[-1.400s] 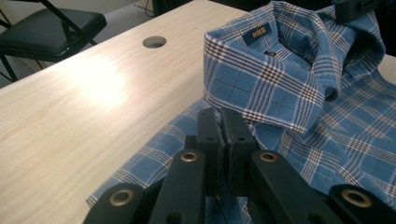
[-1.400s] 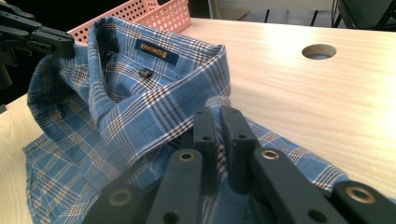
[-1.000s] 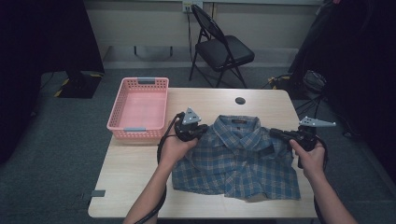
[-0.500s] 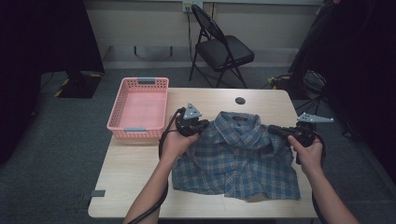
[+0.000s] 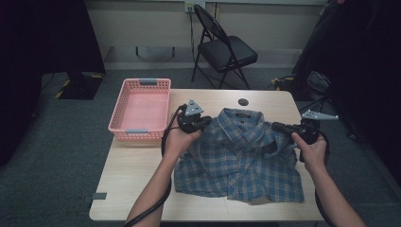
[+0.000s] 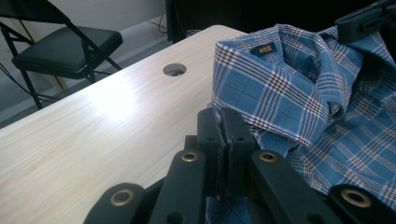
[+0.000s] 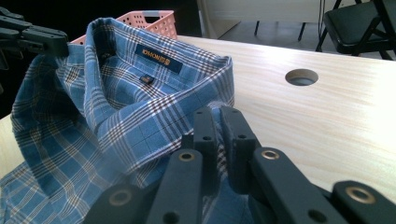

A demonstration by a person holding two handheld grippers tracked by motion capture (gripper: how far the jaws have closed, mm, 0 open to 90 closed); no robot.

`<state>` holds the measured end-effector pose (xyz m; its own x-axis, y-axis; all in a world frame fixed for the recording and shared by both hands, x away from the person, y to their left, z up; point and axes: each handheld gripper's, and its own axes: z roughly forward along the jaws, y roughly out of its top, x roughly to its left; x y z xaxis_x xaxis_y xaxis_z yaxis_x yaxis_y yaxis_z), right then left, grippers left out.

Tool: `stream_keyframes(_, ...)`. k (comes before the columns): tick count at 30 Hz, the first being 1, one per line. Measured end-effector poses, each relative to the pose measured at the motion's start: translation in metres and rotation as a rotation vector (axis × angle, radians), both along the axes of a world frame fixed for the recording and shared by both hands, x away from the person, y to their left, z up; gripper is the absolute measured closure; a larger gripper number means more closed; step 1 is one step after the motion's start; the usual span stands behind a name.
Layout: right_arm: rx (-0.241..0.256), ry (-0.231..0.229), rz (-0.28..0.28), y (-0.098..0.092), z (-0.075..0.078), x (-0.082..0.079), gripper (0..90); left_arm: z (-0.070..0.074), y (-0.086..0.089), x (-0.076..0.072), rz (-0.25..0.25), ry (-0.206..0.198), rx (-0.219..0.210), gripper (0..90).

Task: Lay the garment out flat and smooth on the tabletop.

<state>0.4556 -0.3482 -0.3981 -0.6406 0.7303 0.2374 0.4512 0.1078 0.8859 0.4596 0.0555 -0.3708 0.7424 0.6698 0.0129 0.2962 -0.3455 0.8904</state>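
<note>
One blue plaid button-up shirt (image 5: 241, 161) lies on the one pale wooden table (image 5: 137, 179), collar toward the far edge. Two black two-jaw grippers work it, one at each shoulder. The left gripper (image 5: 204, 122) has its jaws pressed together on the shirt's left shoulder, with cloth pinched between them in the left gripper view (image 6: 223, 140). The right gripper (image 5: 279, 126) is likewise clamped on the right shoulder fabric (its jaws meet over the plaid in the right gripper view (image 7: 219, 140)). Both shoulders are raised off the table, so the collar (image 7: 159, 60) stands up while the lower hem still lies flat near the table's front edge.

Also counted: one pink plastic mesh basket (image 5: 142, 109) at the table's left far corner, well apart from the shirt; one round cable hole (image 5: 243, 101) in the tabletop just beyond the collar; one black folding chair (image 5: 224, 47) behind the table.

Compared with a second ago, the shoulders sit higher and the two grippers have drawn slightly closer together, bunching the upper shirt.
</note>
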Motion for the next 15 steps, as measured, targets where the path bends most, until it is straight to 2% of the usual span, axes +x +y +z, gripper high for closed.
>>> stream_keyframes(7,0.015,-0.004,-0.010,-0.001,0.004,0.006,85.5,0.005,-0.001,0.007,0.005,0.000,-0.013,87.2)
stream_keyframes(15,0.010,-0.008,-0.012,0.000,0.010,0.014,85.6,0.012,-0.002,0.017,0.014,0.006,-0.018,87.2)
